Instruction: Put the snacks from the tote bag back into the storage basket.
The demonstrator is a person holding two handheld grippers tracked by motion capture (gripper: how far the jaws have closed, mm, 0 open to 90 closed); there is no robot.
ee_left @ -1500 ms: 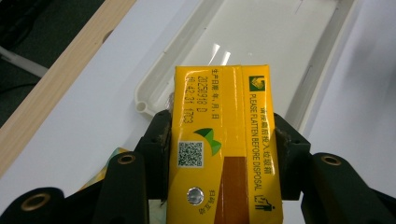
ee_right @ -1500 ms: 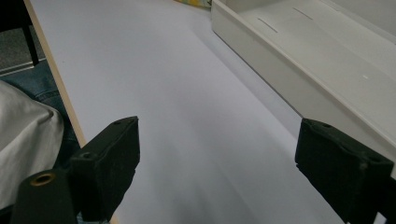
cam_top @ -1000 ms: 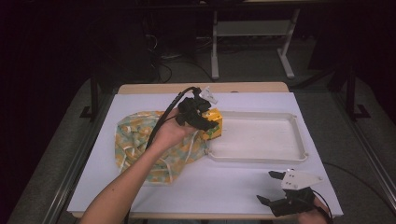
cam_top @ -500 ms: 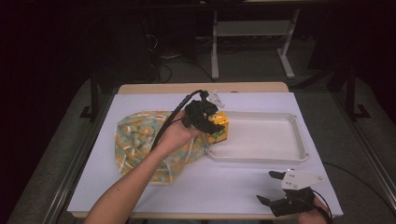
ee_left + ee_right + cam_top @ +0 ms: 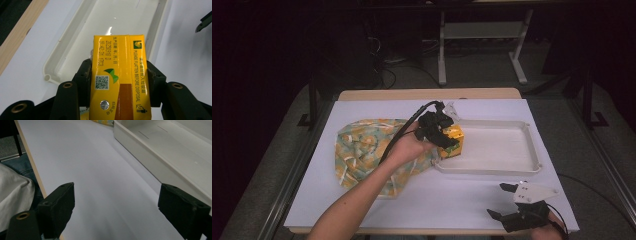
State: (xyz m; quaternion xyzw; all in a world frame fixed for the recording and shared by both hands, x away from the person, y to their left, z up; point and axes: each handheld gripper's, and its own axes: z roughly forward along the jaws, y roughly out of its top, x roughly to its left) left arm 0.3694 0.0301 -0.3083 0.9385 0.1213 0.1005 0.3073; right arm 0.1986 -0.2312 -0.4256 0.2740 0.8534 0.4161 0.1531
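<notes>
A yellow drink carton [image 5: 120, 75] with printed text and a QR code is clamped between the black jaws of my left gripper [image 5: 119, 75]. In the high view the carton [image 5: 454, 142] hangs over the left end of the white tray [image 5: 512, 167], with my left gripper [image 5: 443, 136] shut on it. A patterned cloth bag [image 5: 362, 150] lies on the white table cover to the left of the tray, under the left forearm. Near the table's front right edge my right gripper [image 5: 502, 200] stands open with nothing between its jaws; its own view looks along them over bare table [image 5: 100, 185].
The tray's rim [image 5: 140, 147] runs past the right gripper on its right side. A wooden table edge [image 5: 427, 94] borders the far side. A metal stand [image 5: 477, 40] and cables sit on the dark floor beyond. A person's clothing [image 5: 12, 195] shows at the near table edge.
My left gripper has carried the yellow carton rightward and slightly down, from above the bag's edge to over the tray's left end. The right gripper has stayed put.
</notes>
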